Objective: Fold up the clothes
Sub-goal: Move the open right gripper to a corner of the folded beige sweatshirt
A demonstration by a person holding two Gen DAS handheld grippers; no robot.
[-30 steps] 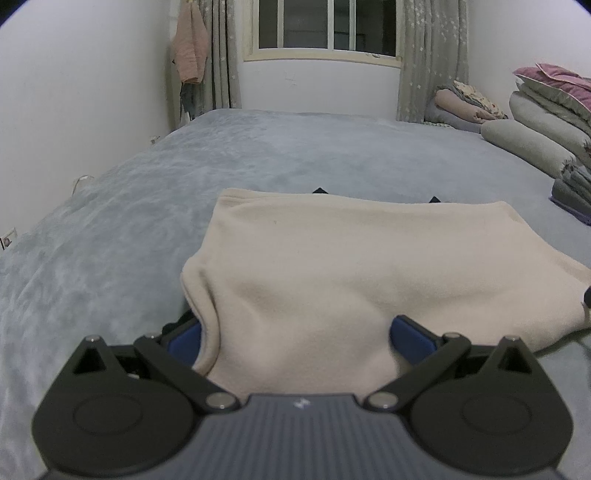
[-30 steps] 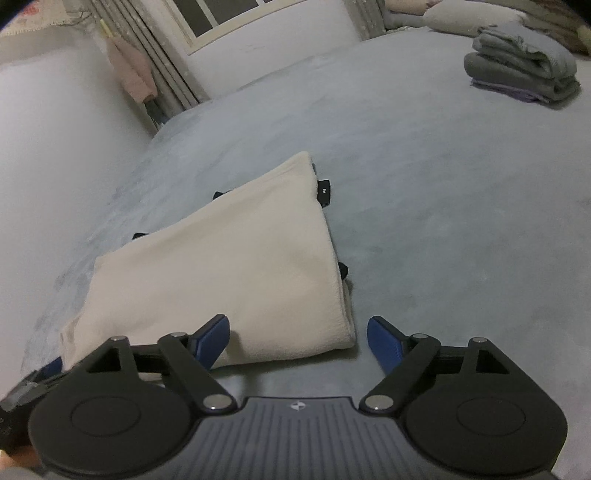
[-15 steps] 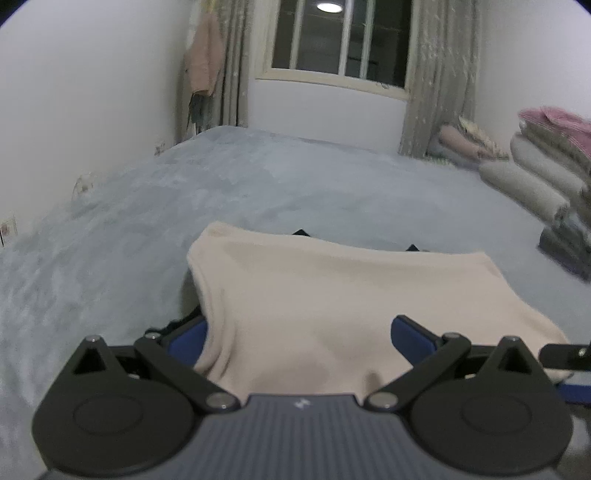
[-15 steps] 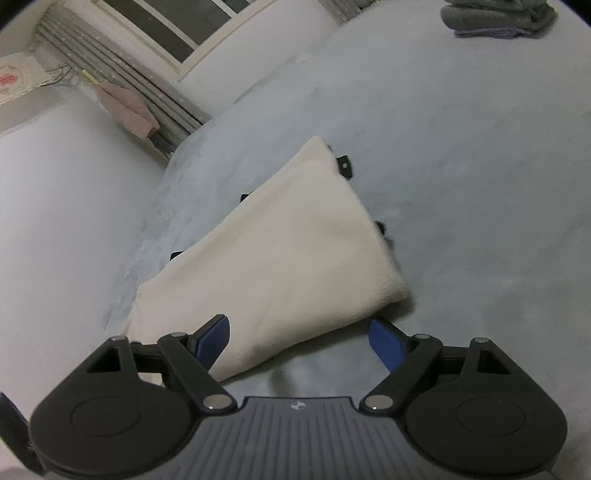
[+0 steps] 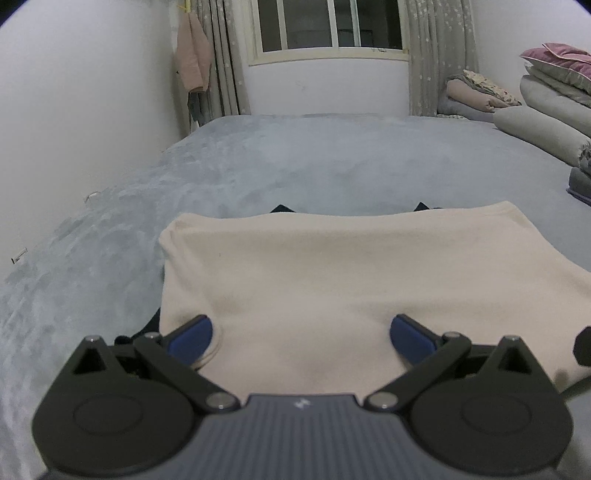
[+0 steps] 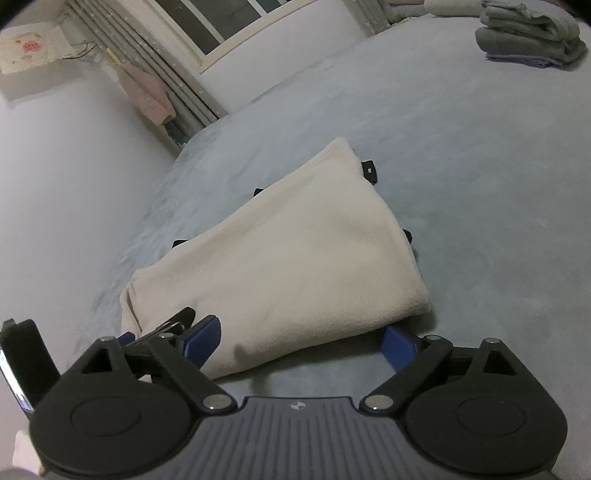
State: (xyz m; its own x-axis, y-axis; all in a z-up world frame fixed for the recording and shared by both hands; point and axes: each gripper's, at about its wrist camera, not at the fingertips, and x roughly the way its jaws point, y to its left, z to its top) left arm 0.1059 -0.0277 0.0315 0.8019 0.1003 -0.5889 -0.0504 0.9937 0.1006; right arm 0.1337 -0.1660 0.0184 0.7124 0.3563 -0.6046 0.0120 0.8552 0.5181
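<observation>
Your cream garment [image 5: 314,280] lies folded into a rectangle on the bed [image 5: 295,158]. Your left gripper [image 5: 301,332] and right gripper [image 6: 301,341] are spread, grasping nothing; perhaps one more fold remains.

We see cream garment [image 6: 280,254] folded flat on grey bed cover [image 6: 480,177], black tabs poking out at far edge & right side. Our right gripper [image 6: 301,338] low over near edge, jaws wide apart, blue fingers [image 6: 201,339] either side of garment's near right corner. Left gripper [image 6: 162,328] at garment's near left edge. Folded grey pile [image 6: 532,40] far right. Pink garment [image 6: 147,96] hangs by curtain [image 6: 173,81], window [image 6: 218,26] behind.
</observation>
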